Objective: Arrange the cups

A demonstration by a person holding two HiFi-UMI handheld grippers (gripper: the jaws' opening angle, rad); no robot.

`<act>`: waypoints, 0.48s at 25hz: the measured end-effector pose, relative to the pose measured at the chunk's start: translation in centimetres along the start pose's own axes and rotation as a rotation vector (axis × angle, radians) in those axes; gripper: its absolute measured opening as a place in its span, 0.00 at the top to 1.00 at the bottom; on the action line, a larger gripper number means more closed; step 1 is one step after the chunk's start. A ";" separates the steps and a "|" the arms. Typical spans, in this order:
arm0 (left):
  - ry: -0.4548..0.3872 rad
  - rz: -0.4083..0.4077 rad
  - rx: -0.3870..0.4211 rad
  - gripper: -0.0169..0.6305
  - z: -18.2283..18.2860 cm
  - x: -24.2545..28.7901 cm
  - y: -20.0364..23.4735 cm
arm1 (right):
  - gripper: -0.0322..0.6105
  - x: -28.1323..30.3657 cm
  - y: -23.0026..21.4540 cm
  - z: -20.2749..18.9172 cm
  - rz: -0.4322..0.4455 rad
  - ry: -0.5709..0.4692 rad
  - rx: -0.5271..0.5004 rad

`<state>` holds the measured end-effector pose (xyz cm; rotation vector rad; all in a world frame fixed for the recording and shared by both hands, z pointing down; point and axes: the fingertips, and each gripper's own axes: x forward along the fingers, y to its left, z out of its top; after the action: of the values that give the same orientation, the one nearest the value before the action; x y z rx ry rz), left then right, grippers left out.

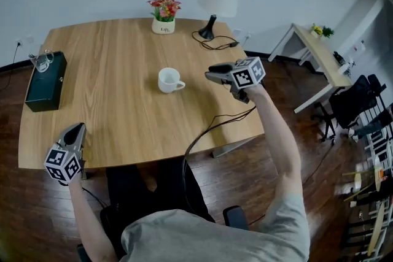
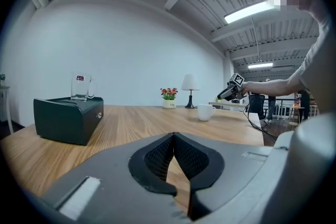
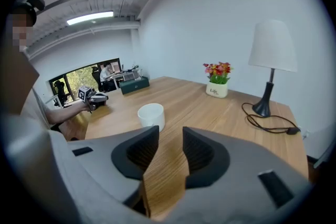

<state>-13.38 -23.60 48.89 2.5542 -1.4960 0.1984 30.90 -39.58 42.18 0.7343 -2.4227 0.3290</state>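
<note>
A white cup with its handle toward the right stands upright near the middle of the wooden table. My right gripper hovers just right of it, apart from it, pointing at it. Its jaws stand open with only the tabletop between them in the right gripper view, where the white cup lies ahead to the left. A clear glass mug stands on a dark green box at the table's left. My left gripper rests at the near left edge, its tips together on nothing.
A flower pot and a lamp with a black cable stand at the table's far edge. Another cable hangs over the near right edge. A white side table and chairs stand on the floor to the right.
</note>
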 end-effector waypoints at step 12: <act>-0.021 0.019 0.005 0.96 0.5 0.0 -0.4 | 0.74 8.2 1.7 3.9 0.104 0.129 0.034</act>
<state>-12.98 -23.49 48.39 2.5549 -1.5292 0.1780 22.52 -43.21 43.82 0.5842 -2.3428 0.4458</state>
